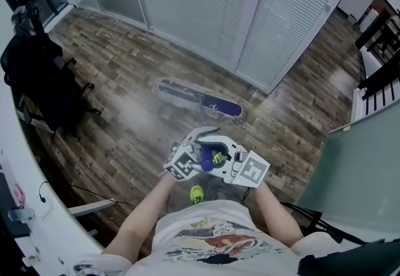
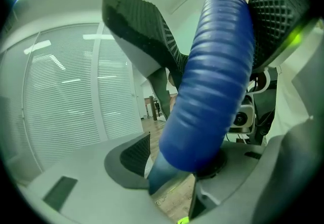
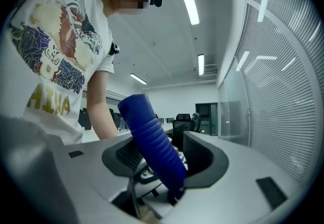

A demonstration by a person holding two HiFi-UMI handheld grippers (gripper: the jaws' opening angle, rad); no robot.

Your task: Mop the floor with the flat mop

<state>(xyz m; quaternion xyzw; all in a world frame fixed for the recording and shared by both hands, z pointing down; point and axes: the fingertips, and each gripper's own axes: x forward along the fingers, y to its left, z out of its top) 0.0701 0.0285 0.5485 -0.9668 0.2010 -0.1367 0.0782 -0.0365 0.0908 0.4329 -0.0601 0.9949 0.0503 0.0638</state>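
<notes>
Mop head (image 1: 200, 101) rests on the wood floor (image 1: 112, 75) at the middle of the frame. Left gripper (image 2: 177, 162) and right gripper (image 3: 164, 159) both squeeze its blue handle (image 1: 205, 157) just below the middle, facing each other.

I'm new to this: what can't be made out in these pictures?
- Head view: the mop head is blurred, so its pad's condition is unreadable.
- Head view: the left gripper and right gripper cover the person's hands.
- Left gripper view: the blue handle grip blocks most of the floor.
- Right gripper view: tilted upward; mop head outside the frame.
</notes>
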